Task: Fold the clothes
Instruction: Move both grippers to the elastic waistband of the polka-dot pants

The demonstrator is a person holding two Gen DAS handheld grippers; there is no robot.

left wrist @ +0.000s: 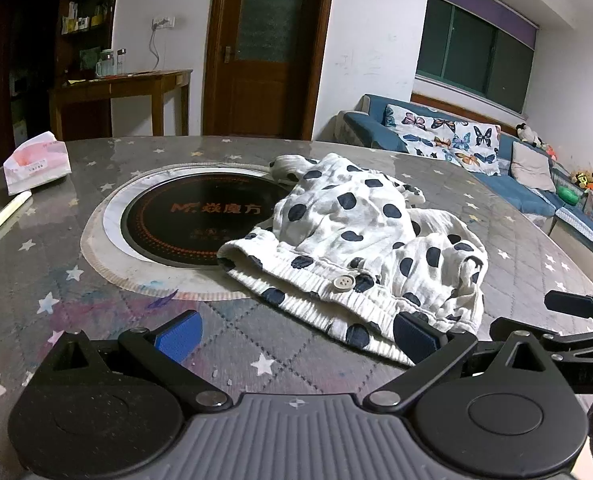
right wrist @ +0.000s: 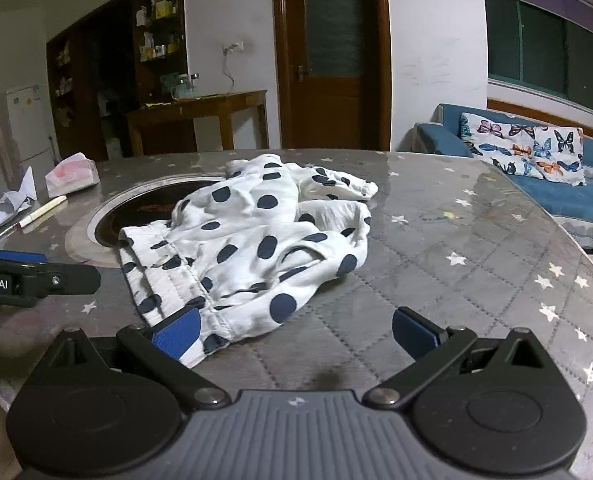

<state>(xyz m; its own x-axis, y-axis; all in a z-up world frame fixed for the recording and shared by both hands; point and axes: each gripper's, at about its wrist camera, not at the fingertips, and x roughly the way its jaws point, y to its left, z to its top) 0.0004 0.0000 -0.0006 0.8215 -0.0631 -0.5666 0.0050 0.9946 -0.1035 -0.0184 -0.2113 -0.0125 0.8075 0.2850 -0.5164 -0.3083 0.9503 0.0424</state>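
Observation:
A crumpled white garment with dark blue dots (left wrist: 360, 236) (right wrist: 252, 240) lies bunched on the round table (left wrist: 76, 304) (right wrist: 456, 280), partly over the black hob at its centre. Its ribbed waistband with a button (left wrist: 344, 282) faces me. My left gripper (left wrist: 296, 336) stands open just short of the waistband, with bare tabletop between its blue pads. My right gripper (right wrist: 296, 334) is open too; its left pad overlaps the garment's near hem, not pressing it. The left gripper's finger (right wrist: 36, 276) shows at the left edge of the right wrist view.
A round black induction hob (left wrist: 200, 220) (right wrist: 136, 208) is set into the table. A tissue pack (left wrist: 36, 166) (right wrist: 70, 174) and a white pen (left wrist: 4, 216) (right wrist: 42, 210) lie at the far left. A blue sofa (left wrist: 536, 184) stands beyond the table on the right.

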